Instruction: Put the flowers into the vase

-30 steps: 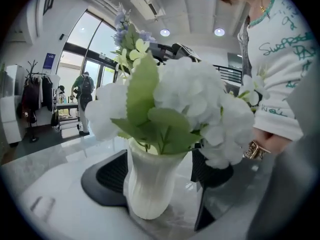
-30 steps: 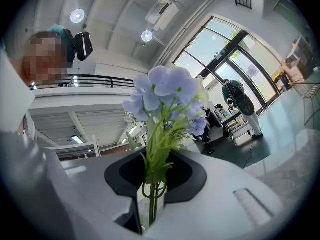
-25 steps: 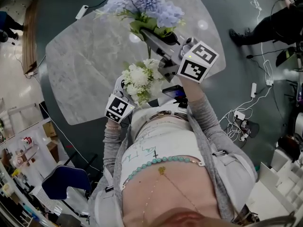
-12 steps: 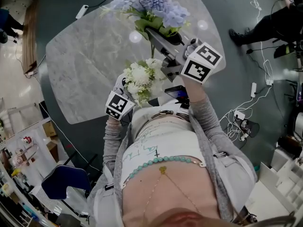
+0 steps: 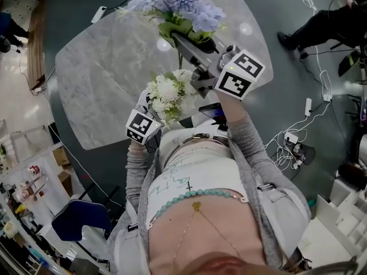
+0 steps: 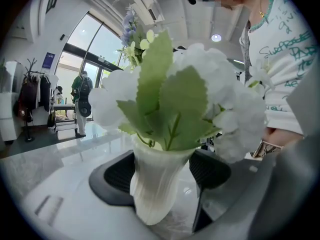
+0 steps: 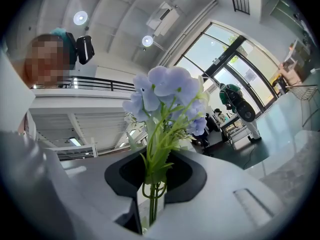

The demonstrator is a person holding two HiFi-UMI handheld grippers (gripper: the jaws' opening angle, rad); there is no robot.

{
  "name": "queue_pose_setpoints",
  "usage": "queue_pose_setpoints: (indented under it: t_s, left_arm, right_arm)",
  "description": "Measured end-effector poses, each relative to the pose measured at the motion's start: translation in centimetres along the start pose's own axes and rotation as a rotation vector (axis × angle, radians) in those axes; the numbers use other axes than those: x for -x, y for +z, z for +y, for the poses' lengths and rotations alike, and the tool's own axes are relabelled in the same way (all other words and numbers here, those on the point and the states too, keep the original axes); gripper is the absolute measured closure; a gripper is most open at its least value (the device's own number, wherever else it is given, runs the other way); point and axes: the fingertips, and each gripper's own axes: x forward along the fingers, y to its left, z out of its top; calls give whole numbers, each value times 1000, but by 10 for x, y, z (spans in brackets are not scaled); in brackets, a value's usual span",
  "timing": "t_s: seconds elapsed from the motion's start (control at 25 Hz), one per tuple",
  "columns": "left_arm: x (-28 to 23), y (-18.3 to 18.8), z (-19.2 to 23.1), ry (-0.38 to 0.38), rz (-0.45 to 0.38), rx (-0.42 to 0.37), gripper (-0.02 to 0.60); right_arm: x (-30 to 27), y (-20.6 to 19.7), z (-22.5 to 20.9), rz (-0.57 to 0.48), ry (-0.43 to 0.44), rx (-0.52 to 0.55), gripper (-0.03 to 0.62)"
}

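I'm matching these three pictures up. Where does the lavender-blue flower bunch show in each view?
Head view: the lavender-blue flower bunch is top centre, over the table, held by the right gripper.
Left gripper view: only a lavender sprig, upper left, behind the white flowers.
Right gripper view: centre, stems between the jaws.
Shared landmark: the marble table.

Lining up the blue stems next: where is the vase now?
The white vase is clamped in the left gripper, white flowers in it, close to the person's waist; in the head view it sits just below the right gripper's blue flowers.
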Motion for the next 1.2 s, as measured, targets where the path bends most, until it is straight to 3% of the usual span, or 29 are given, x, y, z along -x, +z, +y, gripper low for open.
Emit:
queue_pose_setpoints:
  t_s: [0.44, 0.88, 1.2]
  left_arm:
    - [-4, 6, 5, 6, 1, 16, 230]
    - [-15, 1, 16, 3, 15, 31, 232]
    - [-12, -4, 3, 5, 10, 24, 233]
  right_arm:
    - [-2, -7, -4, 8, 13, -30, 500]
    - [-1, -34, -17, 105, 30, -18, 502]
    - [16, -61, -2, 197, 58, 11, 502]
